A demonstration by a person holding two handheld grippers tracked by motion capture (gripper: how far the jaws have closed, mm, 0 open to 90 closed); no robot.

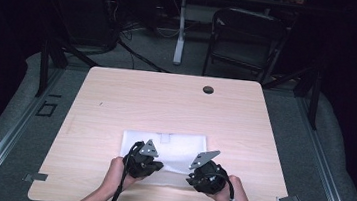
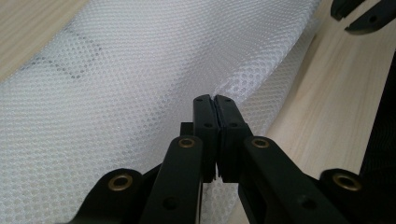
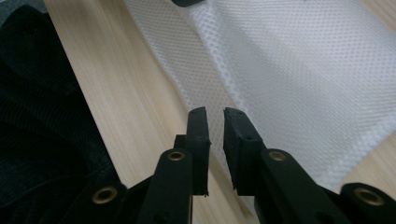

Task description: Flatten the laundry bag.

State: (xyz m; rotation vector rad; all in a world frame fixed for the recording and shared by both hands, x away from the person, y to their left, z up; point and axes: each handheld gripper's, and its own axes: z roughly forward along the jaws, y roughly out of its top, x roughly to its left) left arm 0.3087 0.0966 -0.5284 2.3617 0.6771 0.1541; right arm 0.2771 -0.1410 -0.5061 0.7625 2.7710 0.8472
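Observation:
A white mesh cloth [image 1: 181, 148] lies flat on the front middle of the wooden table [image 1: 166, 104]. My left gripper [image 1: 158, 167] sits at the cloth's near left edge. In the left gripper view it [image 2: 215, 100] is shut on the mesh cloth [image 2: 116, 84], which puckers and rises into a fold at the jaw tips. My right gripper [image 1: 190, 179] is at the cloth's near right part. It [image 3: 215, 114] stands open by a narrow gap, just over the hem of the cloth [image 3: 299, 60], with nothing between its jaws. The right gripper's fingertips [image 2: 369, 21] are also visible from the left.
A round cable hole [image 1: 208, 89] sits near the table's far edge. Metal clips [image 1: 35, 177] [image 1: 288, 200] mark the front corners. Behind the table stand a black chair [image 1: 246, 37] and a white desk leg [image 1: 180, 30]. Dark ribbed fabric [image 3: 37, 116] lies past the table's near edge.

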